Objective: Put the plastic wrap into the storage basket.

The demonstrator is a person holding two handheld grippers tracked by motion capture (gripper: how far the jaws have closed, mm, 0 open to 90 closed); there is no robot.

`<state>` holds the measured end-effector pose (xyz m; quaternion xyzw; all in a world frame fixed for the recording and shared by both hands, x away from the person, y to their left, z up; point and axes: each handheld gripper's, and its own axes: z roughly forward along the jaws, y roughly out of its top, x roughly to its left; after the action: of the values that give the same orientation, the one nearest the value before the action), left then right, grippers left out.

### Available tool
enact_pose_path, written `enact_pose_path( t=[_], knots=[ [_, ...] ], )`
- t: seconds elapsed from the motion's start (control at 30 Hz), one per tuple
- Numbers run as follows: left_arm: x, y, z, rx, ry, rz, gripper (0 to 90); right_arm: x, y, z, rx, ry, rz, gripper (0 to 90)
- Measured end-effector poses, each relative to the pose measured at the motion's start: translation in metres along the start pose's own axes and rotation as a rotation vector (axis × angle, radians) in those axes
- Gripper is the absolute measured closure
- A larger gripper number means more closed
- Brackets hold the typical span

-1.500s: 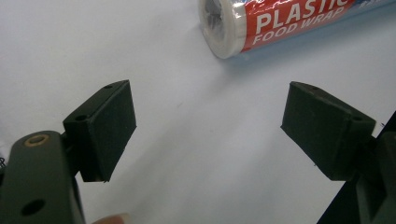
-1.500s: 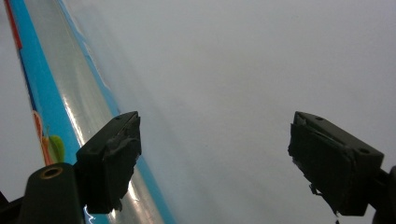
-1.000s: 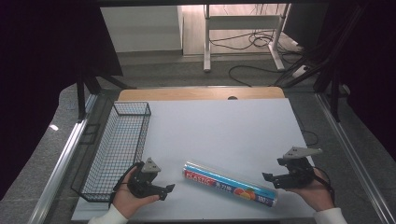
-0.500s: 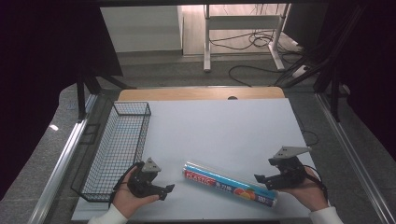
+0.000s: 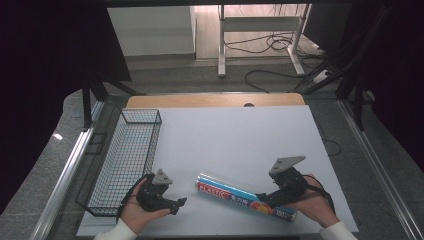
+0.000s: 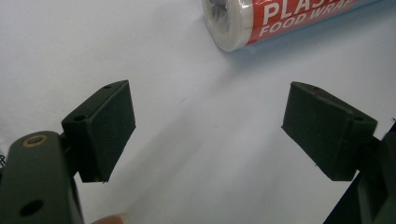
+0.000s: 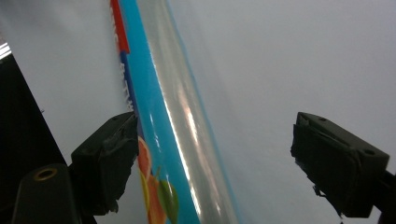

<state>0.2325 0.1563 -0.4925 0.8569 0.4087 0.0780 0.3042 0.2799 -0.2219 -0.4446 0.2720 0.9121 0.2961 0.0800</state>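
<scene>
A roll of plastic food wrap (image 5: 235, 195) with a red, blue and clear label lies slanted near the front of the white table (image 5: 235, 135). My right gripper (image 5: 263, 199) is at the roll's right part. In the right gripper view the roll (image 7: 173, 140) runs between the jaws, close to the left pad (image 7: 109, 154) and well apart from the right one. Those jaws have just been opening and do not press on the roll. My left gripper (image 5: 176, 204) is open a little left of the roll. The roll's end (image 6: 233, 23) lies ahead of its empty jaws (image 6: 208, 130).
A black wire basket (image 5: 125, 155) stands along the table's left edge, just beyond the left hand. A wooden strip (image 5: 215, 100) borders the table's far side. Cables and a stand's legs lie on the floor behind.
The right hand has slid left along the table's front until its jaws straddle the roll's right part. The left hand and the roll have stayed put.
</scene>
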Motion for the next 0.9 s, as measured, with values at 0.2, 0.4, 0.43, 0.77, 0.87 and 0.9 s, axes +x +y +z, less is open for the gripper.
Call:
enact_pose_path(
  t=[0.2,0.4,0.43,0.77,0.87,0.9],
  knots=[
    [0.001,0.0,-0.001,-0.007,0.002,0.001,16.9,0.01,0.019,0.019,0.056,0.05,-0.041,16.5],
    [0.0,0.0,-0.001,-0.002,0.001,0.004,16.9,0.021,0.03,0.037,0.127,0.088,-0.068,17.3],
    [0.0,0.0,-0.001,-0.002,0.001,0.004,16.9,0.022,0.032,0.039,0.137,0.094,-0.069,17.6],
    [0.001,-0.001,-0.001,0.004,-0.001,0.009,16.9,0.023,0.035,0.05,0.199,0.1,-0.076,18.7],
    [0.001,-0.001,-0.001,0.006,-0.002,0.01,16.9,0.02,0.031,0.05,0.225,0.11,-0.079,18.7],
    [0.001,-0.001,-0.001,0.007,-0.002,0.011,16.9,0.02,0.029,0.051,0.235,0.113,-0.08,18.6]
  ],
)
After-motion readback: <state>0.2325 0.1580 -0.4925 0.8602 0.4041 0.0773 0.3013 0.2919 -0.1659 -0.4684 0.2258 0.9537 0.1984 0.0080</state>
